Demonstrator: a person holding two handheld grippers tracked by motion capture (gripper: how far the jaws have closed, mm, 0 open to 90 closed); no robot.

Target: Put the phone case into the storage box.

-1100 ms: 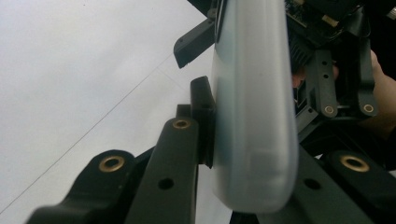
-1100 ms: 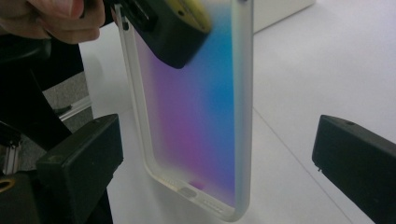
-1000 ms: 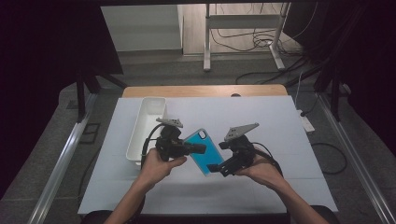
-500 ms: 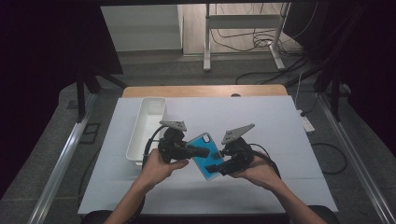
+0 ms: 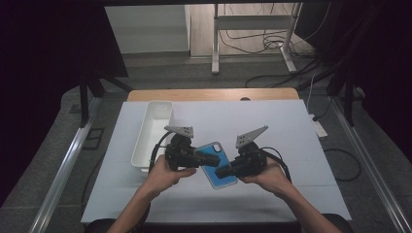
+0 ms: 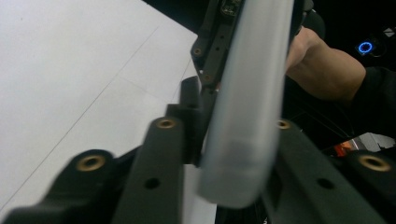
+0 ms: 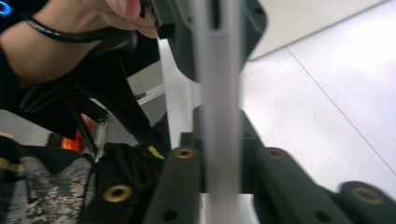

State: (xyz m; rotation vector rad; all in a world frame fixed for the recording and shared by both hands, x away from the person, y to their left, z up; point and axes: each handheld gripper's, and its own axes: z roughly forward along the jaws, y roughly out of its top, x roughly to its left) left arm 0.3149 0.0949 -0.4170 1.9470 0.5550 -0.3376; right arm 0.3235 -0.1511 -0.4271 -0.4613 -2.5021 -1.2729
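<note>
Blue phone case (image 5: pixel 219 165) held off the table (image 5: pixel 291 126) right of the white bin (image 5: pixel 154 130); left gripper (image 5: pixel 210 159) and right gripper (image 5: pixel 222 173) fingers both clamp it. Not binned yet, goal unclear.

The high view is dim around its borders, nearly black along the left and right edges, while light from above falls evenly on the white table (image 5: pixel 301 141), leaving only soft shadows under the hands near its front edge. In the left gripper view the pale phone case (image 6: pixel 247 93) edge is close and badly blurred, the black jaws soft too. The right gripper view blurs likewise, with mild glare on the tabletop.
</note>
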